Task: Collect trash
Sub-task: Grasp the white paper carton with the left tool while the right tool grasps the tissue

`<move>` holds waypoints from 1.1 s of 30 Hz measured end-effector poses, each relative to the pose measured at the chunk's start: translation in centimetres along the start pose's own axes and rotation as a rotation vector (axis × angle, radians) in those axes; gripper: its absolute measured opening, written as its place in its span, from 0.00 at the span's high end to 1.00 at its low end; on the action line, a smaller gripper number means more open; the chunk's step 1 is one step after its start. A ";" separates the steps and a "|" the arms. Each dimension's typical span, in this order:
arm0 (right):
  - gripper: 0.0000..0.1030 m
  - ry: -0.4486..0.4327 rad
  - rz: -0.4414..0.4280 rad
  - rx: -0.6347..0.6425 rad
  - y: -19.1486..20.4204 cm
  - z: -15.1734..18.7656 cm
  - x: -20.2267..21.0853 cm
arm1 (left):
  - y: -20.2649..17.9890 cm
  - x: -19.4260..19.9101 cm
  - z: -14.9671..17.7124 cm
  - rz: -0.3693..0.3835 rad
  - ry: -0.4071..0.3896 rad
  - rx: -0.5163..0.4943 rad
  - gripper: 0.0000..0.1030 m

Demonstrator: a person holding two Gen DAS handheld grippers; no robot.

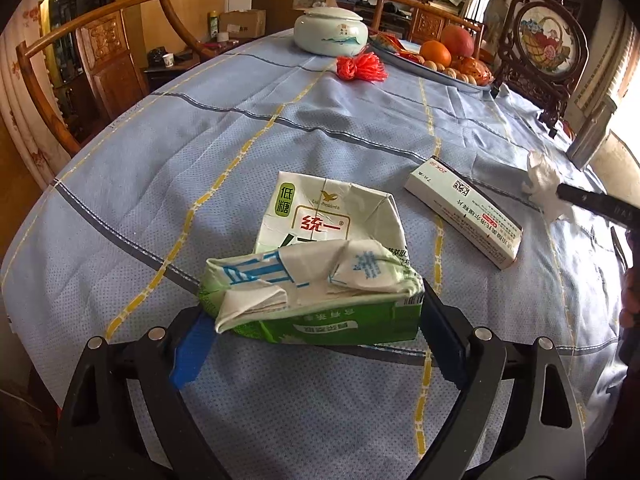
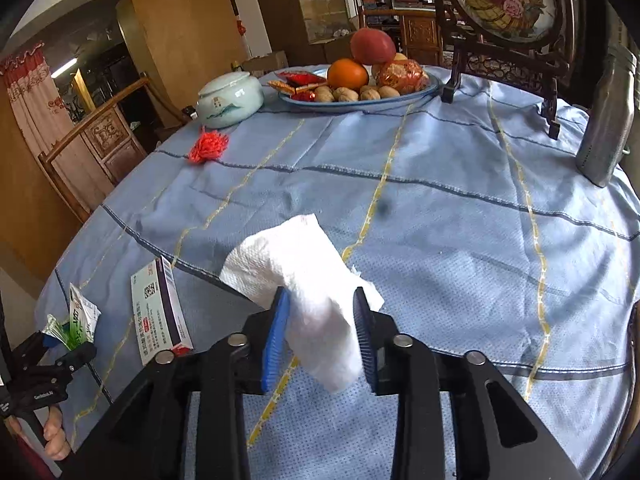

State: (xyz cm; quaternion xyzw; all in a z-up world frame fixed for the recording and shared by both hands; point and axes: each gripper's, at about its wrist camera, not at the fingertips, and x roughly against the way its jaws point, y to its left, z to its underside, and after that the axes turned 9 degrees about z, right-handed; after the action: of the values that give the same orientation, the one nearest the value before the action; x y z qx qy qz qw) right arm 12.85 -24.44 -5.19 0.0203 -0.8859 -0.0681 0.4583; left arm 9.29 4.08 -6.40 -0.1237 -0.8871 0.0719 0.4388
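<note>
Cartons fill the left wrist view: a crushed green-and-white drink carton (image 1: 316, 300) sits crosswise between the fingers of the left gripper (image 1: 312, 320), whose pads press on its two ends, so the wide-set jaws are clamped on it. Just beyond the fingertips a second flattened carton (image 1: 324, 216), white with red characters, lies on the blue tablecloth (image 1: 160, 152), its near edge hidden behind the held one. Beyond and to the right of the right finger lies a long white medicine box (image 1: 464, 216). Further right, at the frame edge, a crumpled white tissue (image 1: 540, 184) shows against the dark tip of the other tool. Far ahead of the fingers are a red tassel (image 1: 360, 67), a pale lidded jar (image 1: 331, 35) and a fruit plate (image 1: 440, 72).

In the right wrist view, the right gripper (image 2: 320, 336) has the white tissue (image 2: 304, 280) between its blue pads; both pads touch the paper, which bulges forward past the fingertips and hangs down behind them, so the fingers grasp it. Left of the left finger lies the medicine box (image 2: 160, 312), and further left the left gripper (image 2: 60, 348) carries the green carton (image 2: 76, 320), with a hand (image 2: 54, 436) on its handle. Well ahead sit the tassel (image 2: 208, 146), jar (image 2: 230, 98) and fruit plate (image 2: 360, 102).
</note>
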 end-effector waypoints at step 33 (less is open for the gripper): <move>0.24 -0.063 0.070 0.258 5.6 1.2 -1.7 | -0.2 0.4 0.4 0.020 -0.023 0.017 0.15</move>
State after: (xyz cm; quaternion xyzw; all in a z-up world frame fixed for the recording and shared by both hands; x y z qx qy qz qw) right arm 13.02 -18.59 -6.51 0.0460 -0.9015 0.0620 0.4258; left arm 8.75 3.94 -6.28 -0.1280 -0.8900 0.0854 0.4291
